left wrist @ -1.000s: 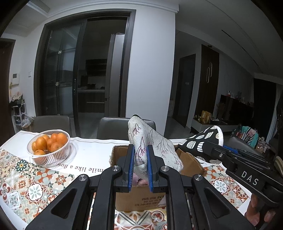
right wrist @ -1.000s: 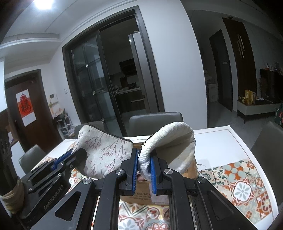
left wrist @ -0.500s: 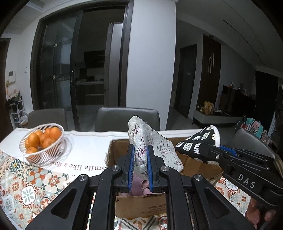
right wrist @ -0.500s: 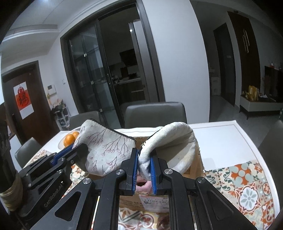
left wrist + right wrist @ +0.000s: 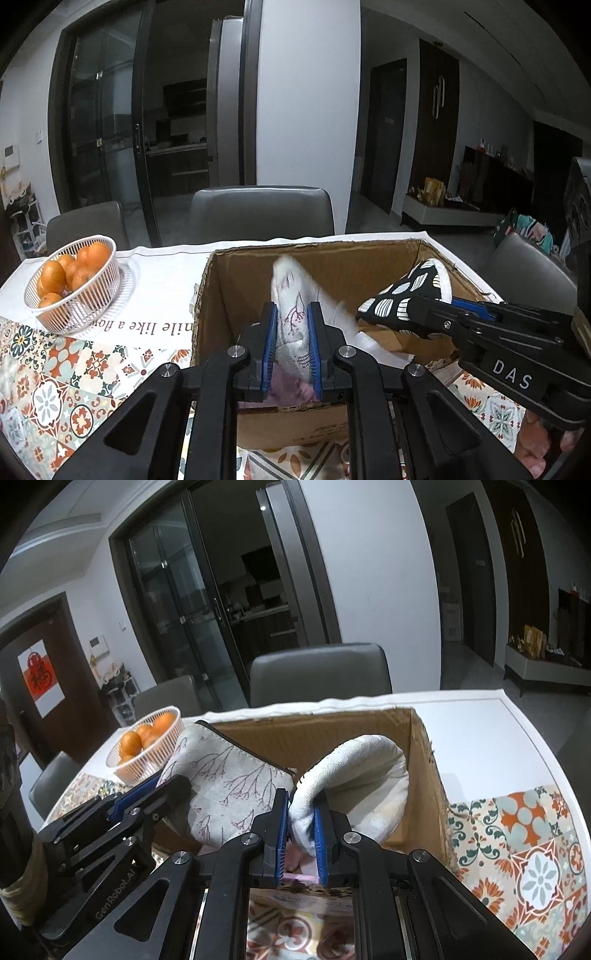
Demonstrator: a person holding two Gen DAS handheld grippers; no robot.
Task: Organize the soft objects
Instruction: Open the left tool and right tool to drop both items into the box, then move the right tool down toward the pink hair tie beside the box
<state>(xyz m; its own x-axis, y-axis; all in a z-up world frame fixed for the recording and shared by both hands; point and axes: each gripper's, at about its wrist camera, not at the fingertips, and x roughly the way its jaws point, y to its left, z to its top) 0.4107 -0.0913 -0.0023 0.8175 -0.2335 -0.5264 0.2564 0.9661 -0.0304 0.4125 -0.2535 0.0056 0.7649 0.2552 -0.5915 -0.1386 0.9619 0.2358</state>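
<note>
My left gripper (image 5: 291,345) is shut on a pale fabric pouch with a red branch print (image 5: 293,302), held inside the open cardboard box (image 5: 236,295). The pouch also shows in the right wrist view (image 5: 225,790). My right gripper (image 5: 301,834) is shut on a padded mitt, cream inside (image 5: 362,771) and black with white patches outside (image 5: 410,299); it hangs over the box's right half. Pink and purple cloth (image 5: 291,391) lies at the box bottom.
A white basket of oranges (image 5: 72,284) stands on the table to the left of the box. The table has a patterned tile cloth (image 5: 524,853) and a white runner. Grey chairs (image 5: 258,214) stand behind the table.
Both grippers have moved forward and down with their items. The pouch and the mitt now sit lower, inside the box's opening, and the box looks larger.
</note>
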